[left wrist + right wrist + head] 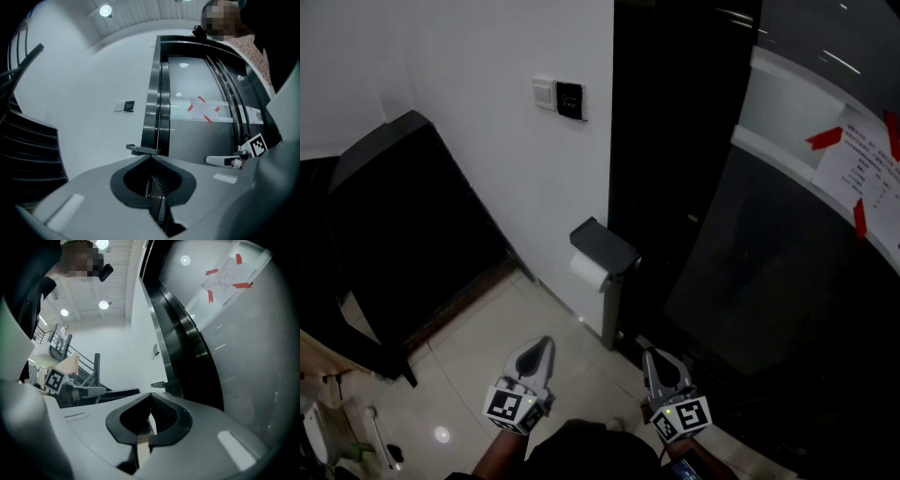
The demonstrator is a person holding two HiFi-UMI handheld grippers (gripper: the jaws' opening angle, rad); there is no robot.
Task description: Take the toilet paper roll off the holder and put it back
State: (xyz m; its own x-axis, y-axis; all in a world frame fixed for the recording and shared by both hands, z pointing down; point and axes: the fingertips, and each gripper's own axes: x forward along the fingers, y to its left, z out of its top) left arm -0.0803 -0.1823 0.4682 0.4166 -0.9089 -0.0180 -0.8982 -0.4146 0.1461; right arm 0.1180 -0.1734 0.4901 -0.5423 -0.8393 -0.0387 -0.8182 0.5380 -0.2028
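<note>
The toilet paper roll sits on its holder, tucked under the holder's grey lid, where the white wall meets a black panel to its right. Both grippers are held low and near the person, above the pale tiled floor, pointing toward the holder but well apart from it. The left gripper is near and a little left of the roll. Its jaws are pressed together with the tips meeting and nothing between them, as the left gripper view shows plainly. The right gripper is just to the right of the holder's line. Its jaws are likewise closed tip to tip and empty in the right gripper view. The two grippers are side by side with a gap between them, and each one shows at the edge of the other's view. On the wall above and to the left of the holder are a white switch plate and a small black plate just beside it. To the far right is a dark glass door with a paper notice stuck on it with red tape. A dark grey slanted frame leans along the wall at the left.
</note>
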